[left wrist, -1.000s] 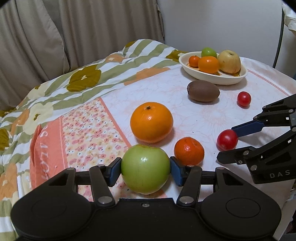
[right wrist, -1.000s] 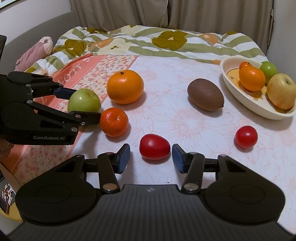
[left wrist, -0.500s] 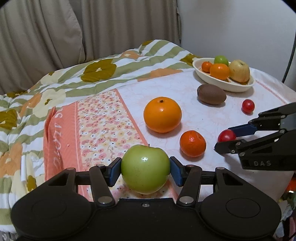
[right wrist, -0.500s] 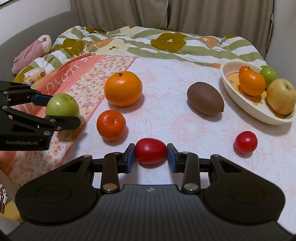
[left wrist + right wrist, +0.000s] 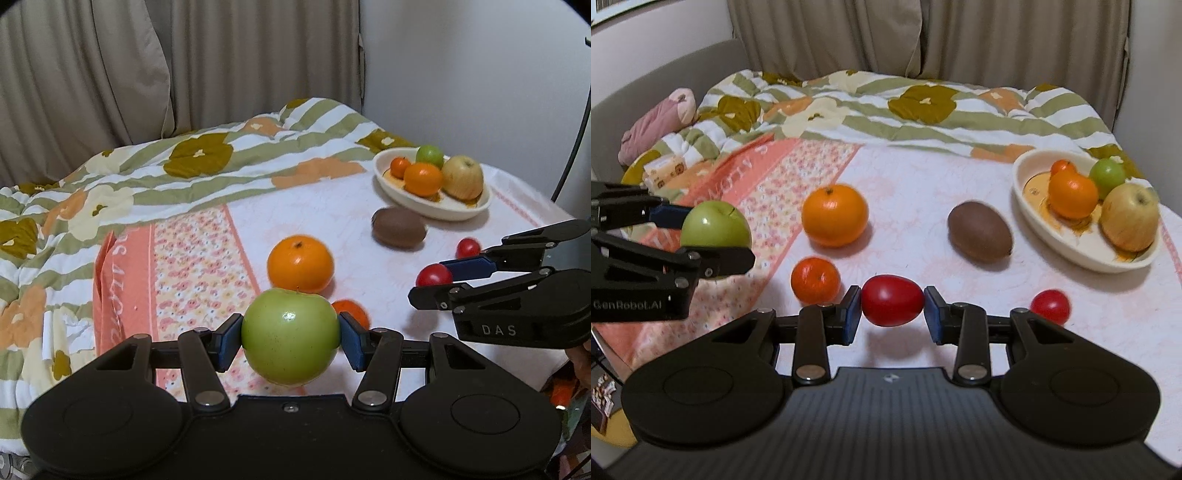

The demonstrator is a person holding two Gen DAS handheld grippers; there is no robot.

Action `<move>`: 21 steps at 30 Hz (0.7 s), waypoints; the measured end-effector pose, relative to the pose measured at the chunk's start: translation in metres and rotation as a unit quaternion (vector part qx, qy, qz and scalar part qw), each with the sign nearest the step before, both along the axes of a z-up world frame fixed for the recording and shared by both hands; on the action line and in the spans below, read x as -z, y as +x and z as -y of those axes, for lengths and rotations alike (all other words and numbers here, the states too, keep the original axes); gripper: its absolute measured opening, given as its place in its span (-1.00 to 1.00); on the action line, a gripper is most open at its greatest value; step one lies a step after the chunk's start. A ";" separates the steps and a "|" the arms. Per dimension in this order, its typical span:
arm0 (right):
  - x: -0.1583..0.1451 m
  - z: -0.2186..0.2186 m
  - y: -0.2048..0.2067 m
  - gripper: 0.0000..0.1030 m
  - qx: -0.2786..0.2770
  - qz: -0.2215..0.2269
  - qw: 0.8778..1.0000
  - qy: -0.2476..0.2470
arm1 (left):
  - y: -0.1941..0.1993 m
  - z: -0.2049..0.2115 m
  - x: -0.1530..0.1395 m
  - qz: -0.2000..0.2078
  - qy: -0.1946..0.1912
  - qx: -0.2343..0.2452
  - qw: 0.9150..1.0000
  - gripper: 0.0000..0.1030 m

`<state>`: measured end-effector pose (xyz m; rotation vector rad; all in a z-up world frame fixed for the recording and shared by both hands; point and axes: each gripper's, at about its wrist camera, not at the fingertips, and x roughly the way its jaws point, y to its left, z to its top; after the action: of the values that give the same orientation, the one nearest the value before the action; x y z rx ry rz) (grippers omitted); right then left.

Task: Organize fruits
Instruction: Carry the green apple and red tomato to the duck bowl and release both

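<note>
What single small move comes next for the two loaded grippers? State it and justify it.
Probably carry both toward the white bowl: the left gripper clamps the green apple, the right gripper clamps the red tomato, both clear of the cloth.

Right gripper (image 5: 892,308) jaws clamping red tomato (image 5: 892,300) above cloth, left gripper (image 5: 714,236) gripping green apple (image 5: 714,223)

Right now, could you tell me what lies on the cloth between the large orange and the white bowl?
In the right wrist view, a brown kiwi lies between the large orange and the white bowl, touching neither.
</note>
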<state>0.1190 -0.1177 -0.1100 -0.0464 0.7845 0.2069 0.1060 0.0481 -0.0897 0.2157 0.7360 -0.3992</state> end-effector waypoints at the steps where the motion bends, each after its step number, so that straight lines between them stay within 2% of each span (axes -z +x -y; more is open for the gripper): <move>1: -0.006 0.003 -0.001 -0.01 0.002 0.003 1.000 0.000 | -0.001 0.002 -0.004 0.000 -0.001 0.001 1.000 0.16; 13: -0.059 0.054 -0.001 -0.01 0.036 0.025 0.999 0.004 | 0.000 0.047 -0.054 0.018 -0.018 0.018 1.000 0.16; 21: -0.077 0.107 0.015 -0.01 0.065 0.038 0.997 -0.001 | 0.019 0.092 -0.069 0.026 -0.028 0.038 0.999 0.16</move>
<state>0.1339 -0.2243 -0.0327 -0.0040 0.7088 0.0798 0.1248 -0.0437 -0.0212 0.2006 0.6659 -0.4846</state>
